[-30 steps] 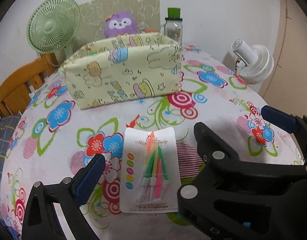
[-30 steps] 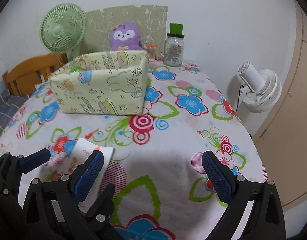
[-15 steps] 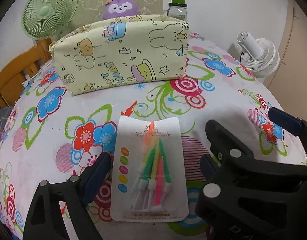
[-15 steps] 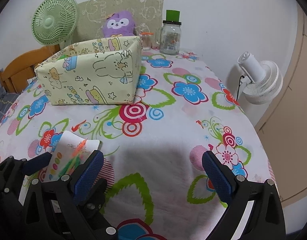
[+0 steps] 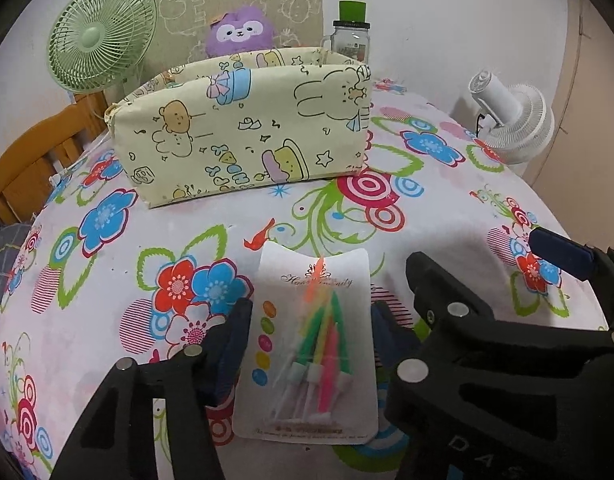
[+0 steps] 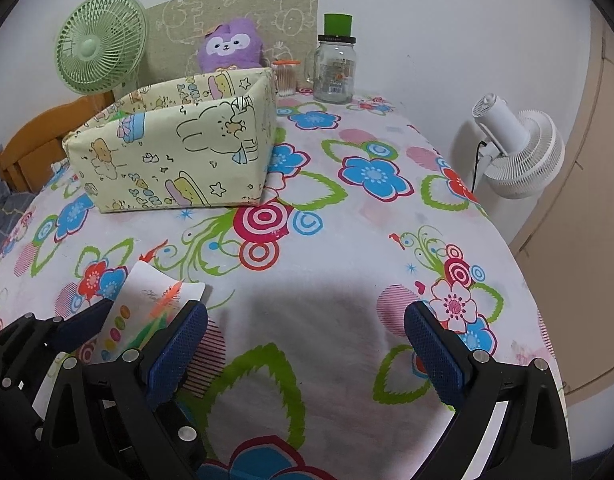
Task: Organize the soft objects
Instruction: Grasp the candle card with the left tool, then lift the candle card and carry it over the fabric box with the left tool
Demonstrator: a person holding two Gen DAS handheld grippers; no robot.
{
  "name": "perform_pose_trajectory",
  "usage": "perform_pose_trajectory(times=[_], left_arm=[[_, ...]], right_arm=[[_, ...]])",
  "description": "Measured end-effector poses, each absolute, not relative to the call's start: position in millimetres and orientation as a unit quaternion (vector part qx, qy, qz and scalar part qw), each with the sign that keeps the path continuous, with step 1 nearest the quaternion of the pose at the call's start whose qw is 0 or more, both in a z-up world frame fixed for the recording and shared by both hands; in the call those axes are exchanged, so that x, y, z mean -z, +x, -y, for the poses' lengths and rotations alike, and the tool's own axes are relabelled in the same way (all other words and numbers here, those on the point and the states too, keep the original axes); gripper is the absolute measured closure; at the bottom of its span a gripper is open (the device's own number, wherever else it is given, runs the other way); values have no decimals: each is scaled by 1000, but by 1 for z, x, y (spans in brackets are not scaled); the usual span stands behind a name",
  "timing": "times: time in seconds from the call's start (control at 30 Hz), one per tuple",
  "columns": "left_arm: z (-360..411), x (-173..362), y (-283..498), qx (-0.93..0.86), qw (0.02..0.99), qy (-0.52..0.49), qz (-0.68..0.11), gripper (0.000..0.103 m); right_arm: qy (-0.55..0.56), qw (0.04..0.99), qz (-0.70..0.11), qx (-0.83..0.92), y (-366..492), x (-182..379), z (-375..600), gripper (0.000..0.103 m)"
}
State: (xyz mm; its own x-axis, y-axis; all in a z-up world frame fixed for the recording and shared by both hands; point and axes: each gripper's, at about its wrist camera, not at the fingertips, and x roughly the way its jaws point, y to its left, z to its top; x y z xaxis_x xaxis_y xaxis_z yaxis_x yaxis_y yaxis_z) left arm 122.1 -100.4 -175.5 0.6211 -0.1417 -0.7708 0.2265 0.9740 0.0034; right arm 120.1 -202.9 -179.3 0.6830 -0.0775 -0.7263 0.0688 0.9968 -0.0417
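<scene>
A white card of coloured candles [image 5: 313, 340] lies flat on the flowered tablecloth. My left gripper [image 5: 311, 344] straddles the card, its blue pads close against both side edges. The card also shows in the right wrist view [image 6: 147, 312], between the left gripper's fingers. My right gripper [image 6: 307, 344] is open and empty above bare cloth to the right of the card. A yellow fabric box with cartoon prints [image 5: 243, 136] stands open-topped behind the card. A purple plush toy [image 5: 241, 32] sits behind the box.
A green desk fan [image 5: 101, 36] stands at the back left, a glass jar with a green lid [image 6: 334, 64] at the back. A white fan [image 6: 515, 148] stands off the table's right edge. A wooden chair [image 5: 23, 164] is on the left.
The left gripper has lowered over the candle card and its fingers have closed in from wide open to the card's edges. The right gripper stayed open, nearly still.
</scene>
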Motion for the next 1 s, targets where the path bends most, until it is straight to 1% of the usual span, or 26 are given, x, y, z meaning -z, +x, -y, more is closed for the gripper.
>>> perform_pose_trajectory(times=[0.17, 0.63, 1.0], left_arm=[[99, 173, 119, 105, 898, 47, -424, 46], [94, 148, 104, 97, 910, 58, -398, 46], [85, 115, 96, 103, 917, 49, -381, 45]], right_arm=[[-6, 918, -394, 43, 116, 175, 201, 3], [6, 925, -377, 41, 103, 154, 195, 3], [-10, 932, -359, 42, 94, 121, 184, 3]])
